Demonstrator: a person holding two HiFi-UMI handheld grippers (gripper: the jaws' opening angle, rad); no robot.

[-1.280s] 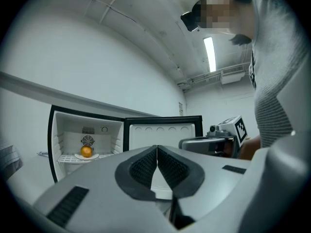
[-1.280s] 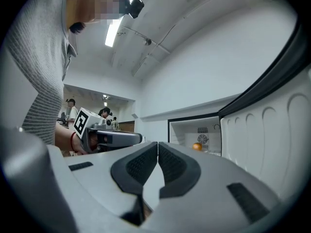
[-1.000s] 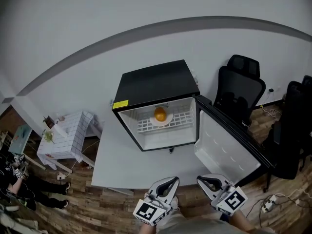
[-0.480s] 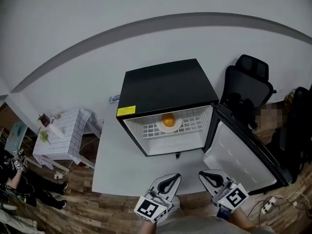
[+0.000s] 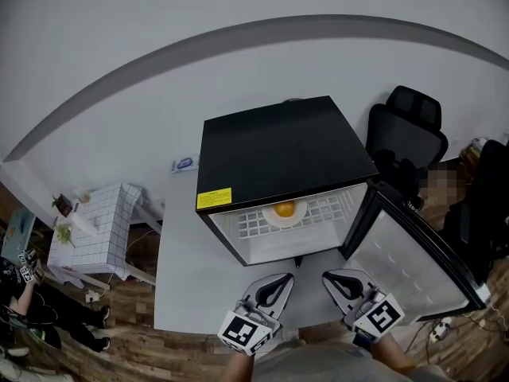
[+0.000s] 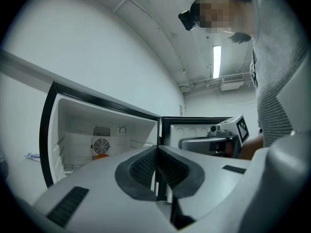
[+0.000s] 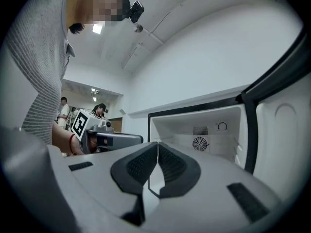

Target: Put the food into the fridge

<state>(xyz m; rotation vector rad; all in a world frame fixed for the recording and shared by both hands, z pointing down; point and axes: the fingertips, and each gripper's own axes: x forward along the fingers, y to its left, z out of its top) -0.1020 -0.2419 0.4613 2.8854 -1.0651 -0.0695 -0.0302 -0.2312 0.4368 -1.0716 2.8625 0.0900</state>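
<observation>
Rubber, dark and ribbed, is lining the jaws of your left gripper (image 6: 157, 152), and those jaws are pressing together with nothing between them. Your right gripper (image 7: 157, 150) is matching it, its curved pads meeting at the tip and pinching nothing. In the head view you are holding both grey plastic bodies side by side at the bottom centre, each one carrying a cube with black-and-white square markers.

Just beyond the tips, a flat pale grey table (image 5: 179, 269) is bearing a boxy black fridge (image 5: 278, 146) with a smooth matt top and a small yellow label (image 5: 214, 198) at its front left corner. Its door (image 5: 409, 257) is hanging open toward the lower right, showing a white moulded liner framed in black.

Inside the white cavity, a round orange (image 5: 285, 208) is sitting on a small white plate (image 5: 268, 214), and the plate is resting on a white wire shelf (image 5: 330, 209). A circular fan grille (image 6: 100, 146) is showing on the back wall.

Farther off, at the right, a black high-backed office chair (image 5: 406, 126) is standing behind the fridge, while a small white grid-patterned table (image 5: 99, 229) is standing on plank flooring at the left.
</observation>
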